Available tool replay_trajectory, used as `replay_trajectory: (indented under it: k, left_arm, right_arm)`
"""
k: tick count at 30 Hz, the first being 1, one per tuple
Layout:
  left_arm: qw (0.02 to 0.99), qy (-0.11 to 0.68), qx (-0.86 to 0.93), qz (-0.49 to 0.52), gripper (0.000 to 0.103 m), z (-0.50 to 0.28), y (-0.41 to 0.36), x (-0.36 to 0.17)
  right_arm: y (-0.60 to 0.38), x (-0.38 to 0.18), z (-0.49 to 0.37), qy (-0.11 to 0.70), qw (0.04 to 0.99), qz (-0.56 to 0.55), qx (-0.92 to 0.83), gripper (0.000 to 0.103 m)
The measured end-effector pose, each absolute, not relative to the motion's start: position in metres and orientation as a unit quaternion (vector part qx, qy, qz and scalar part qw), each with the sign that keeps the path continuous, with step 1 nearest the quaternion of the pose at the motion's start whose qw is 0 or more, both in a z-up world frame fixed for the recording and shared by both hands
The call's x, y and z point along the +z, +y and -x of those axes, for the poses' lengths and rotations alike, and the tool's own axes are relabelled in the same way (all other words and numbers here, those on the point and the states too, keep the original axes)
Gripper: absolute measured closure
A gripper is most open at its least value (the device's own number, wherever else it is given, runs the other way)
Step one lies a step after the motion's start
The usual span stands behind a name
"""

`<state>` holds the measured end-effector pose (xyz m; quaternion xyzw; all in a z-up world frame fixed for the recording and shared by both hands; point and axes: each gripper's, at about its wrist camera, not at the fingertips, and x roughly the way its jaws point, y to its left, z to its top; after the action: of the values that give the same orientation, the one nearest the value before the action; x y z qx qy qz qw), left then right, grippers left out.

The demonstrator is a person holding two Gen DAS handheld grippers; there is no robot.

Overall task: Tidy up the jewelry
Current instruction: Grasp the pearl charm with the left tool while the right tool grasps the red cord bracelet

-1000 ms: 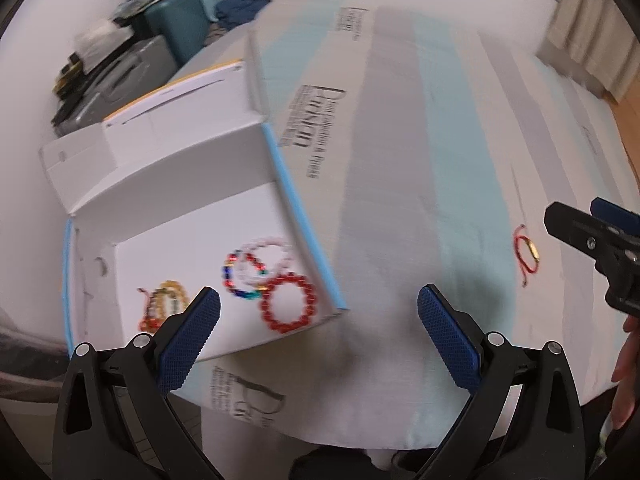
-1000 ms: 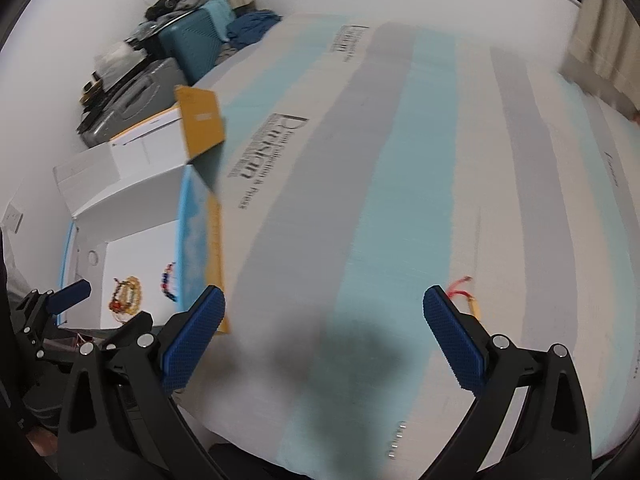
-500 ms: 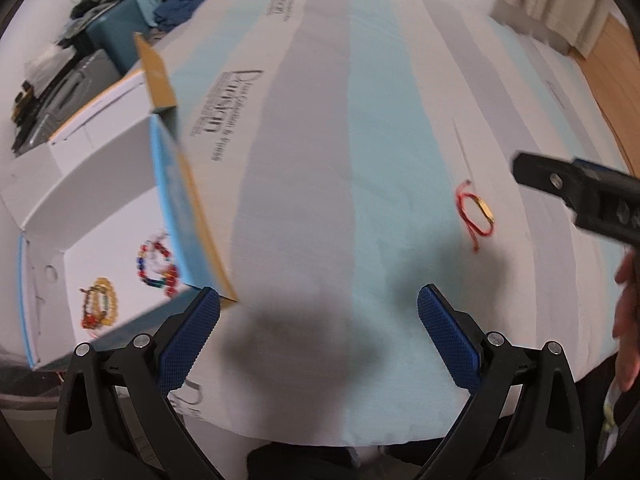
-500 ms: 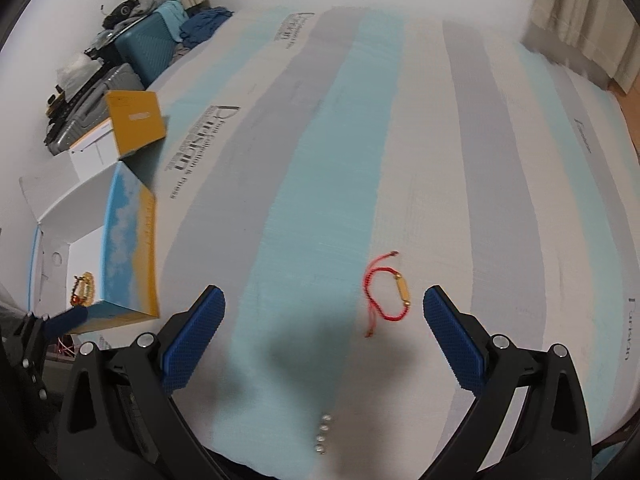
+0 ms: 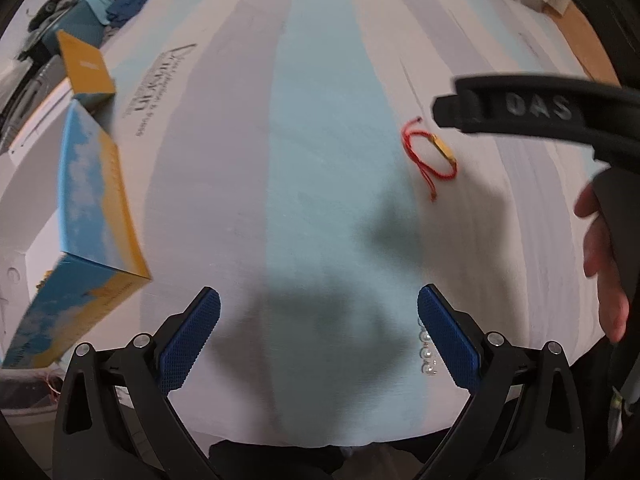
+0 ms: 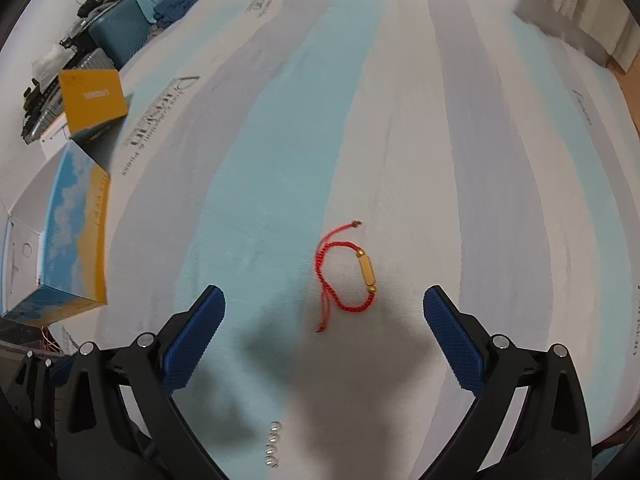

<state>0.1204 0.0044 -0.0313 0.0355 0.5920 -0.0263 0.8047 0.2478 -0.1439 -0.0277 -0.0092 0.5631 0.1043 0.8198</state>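
Note:
A red cord bracelet with a gold tube bead (image 6: 352,276) lies on the striped mattress (image 6: 280,160); it also shows in the left wrist view (image 5: 430,156). My right gripper (image 6: 324,312) is open and empty, hovering just short of the bracelet, which lies between and ahead of its blue pads. My left gripper (image 5: 318,320) is open and empty over bare mattress. A short row of small silver beads (image 6: 272,444) lies near the front edge, beside the left gripper's right finger (image 5: 426,350). The open box (image 5: 92,196) stands at the left; its contents are hidden.
The box's orange flap (image 6: 92,98) stands up at the left. Suitcases and clothes (image 6: 120,32) lie beyond the mattress at the far left. A curtain (image 6: 580,8) hangs at the far right. The right gripper's black body (image 5: 528,112) crosses the left wrist view.
Both grippers swung right, away from the box. The bracelet now lies between the right gripper's fingers and closer. The jewelry in the box has dropped out of sight.

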Motion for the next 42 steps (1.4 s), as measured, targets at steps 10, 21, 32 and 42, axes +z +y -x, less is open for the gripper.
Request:
replay_trajectory:
  k: [10,21,32,42]
  left_arm:
    - [0.793,0.606,-0.039,-0.047,0.007,-0.111,-0.026,-0.070]
    - [0.774,0.627,-0.059,-0.067,0.018,-0.096,-0.053,-0.108]
    - [0.762,0.639,-0.070,-0.079,0.039,-0.087,-0.065,-0.129]
    - [0.759,0.641,-0.081,-0.082,0.078,-0.085,-0.063,-0.130]
  right_arm:
    - [-0.155,-0.075,-0.265,0.586,0.804,0.016,0.100,0.008]
    - [-0.151,-0.110,-0.276,0.604,0.790,0.031,0.100,0.017]
    - [-0.149,-0.131,-0.275,0.615,0.781,0.033,0.102,0.032]
    - [-0.161,-0.129,-0.274,0.617,0.780,0.029,0.100,0.076]
